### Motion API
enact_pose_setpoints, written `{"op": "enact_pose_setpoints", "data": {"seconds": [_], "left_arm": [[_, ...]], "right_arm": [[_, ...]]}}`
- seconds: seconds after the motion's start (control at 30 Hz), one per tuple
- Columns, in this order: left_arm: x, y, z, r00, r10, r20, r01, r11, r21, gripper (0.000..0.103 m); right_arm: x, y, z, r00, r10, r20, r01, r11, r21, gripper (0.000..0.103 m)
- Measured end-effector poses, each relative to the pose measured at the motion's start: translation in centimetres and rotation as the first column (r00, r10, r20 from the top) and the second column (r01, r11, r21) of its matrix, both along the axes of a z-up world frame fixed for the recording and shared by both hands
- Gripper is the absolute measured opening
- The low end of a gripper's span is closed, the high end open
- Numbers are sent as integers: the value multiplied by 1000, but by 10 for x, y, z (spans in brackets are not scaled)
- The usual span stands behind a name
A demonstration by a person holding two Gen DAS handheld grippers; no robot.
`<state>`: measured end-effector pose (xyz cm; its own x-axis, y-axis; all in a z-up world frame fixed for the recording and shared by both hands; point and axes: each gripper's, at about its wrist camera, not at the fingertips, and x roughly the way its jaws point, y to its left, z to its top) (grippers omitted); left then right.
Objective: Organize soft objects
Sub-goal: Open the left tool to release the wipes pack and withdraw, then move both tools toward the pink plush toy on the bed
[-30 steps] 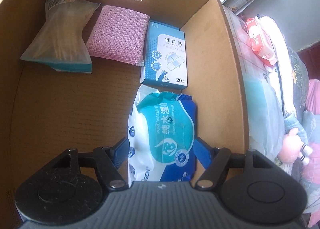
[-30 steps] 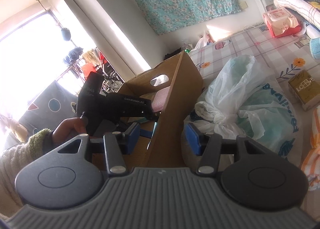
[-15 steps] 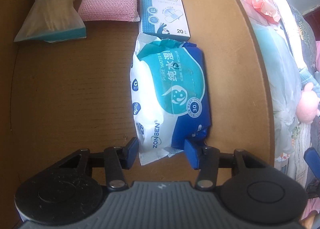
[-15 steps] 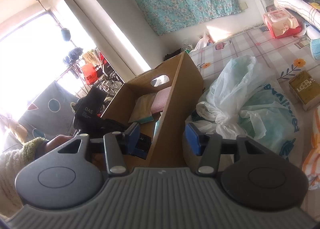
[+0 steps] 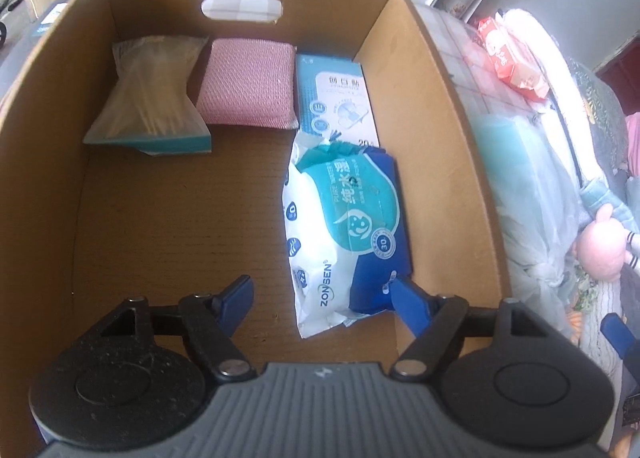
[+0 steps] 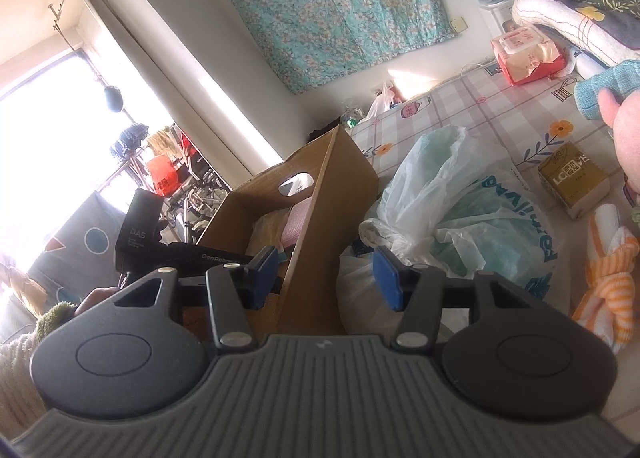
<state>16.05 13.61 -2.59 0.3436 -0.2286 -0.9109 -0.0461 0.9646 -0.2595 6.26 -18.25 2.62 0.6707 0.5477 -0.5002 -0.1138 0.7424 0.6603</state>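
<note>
Sunlit bedroom, with a floral teal cloth (image 6: 340,6) hung on the far wall and a checked, flower-printed sheet (image 6: 500,110) covering the bed surface. On that sheet stood a cardboard box (image 5: 432,106), open-topped, with an oval hand-hole in its far wall. Contents of the box, along the far wall from left to right: a clear packet with a teal base (image 5: 150,98); a pink mesh sponge pad (image 5: 248,84) just beside it; a white-and-blue plaster carton (image 5: 340,98) lying flat against the right wall. Nearer than the carton, and overlapping its near edge, lay a wet-wipes pack (image 5: 344,226), white, teal and dark blue, flat on the box floor close to the right wall. Left gripper (image 5: 322,296) pointed steeply down into the box, its jaws opening; the near end of the wet-wipes pack lay between the blue pads, the right pad close against its blue corner, the left pad well clear, so the pack was not clamped. Right gripper (image 6: 326,272) was held outside the box at its near right corner, jaws partly apart and clamped on nothing, the box's right wall showing between them. Outside the box to the right: a knotted translucent plastic bag (image 6: 460,210) touching the box wall; a small yellow-brown carton (image 6: 572,178); an orange-striped cloth (image 6: 608,282); a red-and-white wipes pack (image 6: 524,54) further off. A fleecy sleeve (image 6: 20,346) showed at the lower left of the right wrist view.
</note>
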Motion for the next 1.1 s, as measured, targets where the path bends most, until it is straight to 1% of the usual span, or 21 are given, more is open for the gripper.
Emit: {"op": "enact_pose_setpoints", "data": {"seconds": [0.03,0.1,0.2,0.27,0.37,0.43,0.5,0.57,0.63,0.7,0.8,0.87,0.93,1.07,1.1], "left_arm": [[-4,0,8,1000,6,27,-6,1000,-1,81],[-8,-8,29,995,13,102,-15,1000,12,82],[-16,-29,55,981,-16,194,12,1000,26,84],[-18,-46,67,971,-46,234,42,999,22,84],[-24,-85,84,952,-110,285,116,993,-4,84],[-25,-116,89,938,-148,314,166,986,-33,84],[-26,-151,91,922,-191,337,228,971,-72,84],[-26,-184,93,915,-216,340,275,952,-134,84],[-21,-218,90,912,-248,328,324,924,-202,83],[-13,-251,84,906,-281,318,366,896,-251,83],[1,-292,71,910,-313,274,389,873,-295,79],[12,-311,61,916,-315,248,383,870,-311,74],[23,-328,47,928,-302,216,361,870,-335,70],[40,-349,25,944,-284,166,326,876,-356,61],[42,-352,21,947,-279,158,319,874,-368,60]], "right_arm": [[-1,-5,0,1000,-15,2,15,1000,3,53],[-4,-17,0,999,-48,8,48,999,9,53],[-10,-39,2,992,-122,26,122,993,-5,54],[-16,-57,5,981,-187,48,189,982,-31,54],[-29,-88,6,948,-310,74,315,947,-63,54],[-38,-106,8,916,-389,101,398,912,-98,54],[-45,-125,9,875,-465,135,481,867,-132,54],[-47,-141,7,845,-511,157,532,832,-157,54],[-42,-155,2,826,-538,169,563,806,-182,54],[-35,-168,-7,816,-553,168,577,795,-186,54],[-24,-185,-19,806,-569,162,591,788,-174,54],[-18,-192,-28,802,-578,153,597,785,-163,53],[-14,-200,-36,800,-586,133,600,786,-150,51],[-6,-212,-55,806,-587,81,592,798,-109,46],[-4,-212,-58,808,-584,69,589,802,-99,44]]}}
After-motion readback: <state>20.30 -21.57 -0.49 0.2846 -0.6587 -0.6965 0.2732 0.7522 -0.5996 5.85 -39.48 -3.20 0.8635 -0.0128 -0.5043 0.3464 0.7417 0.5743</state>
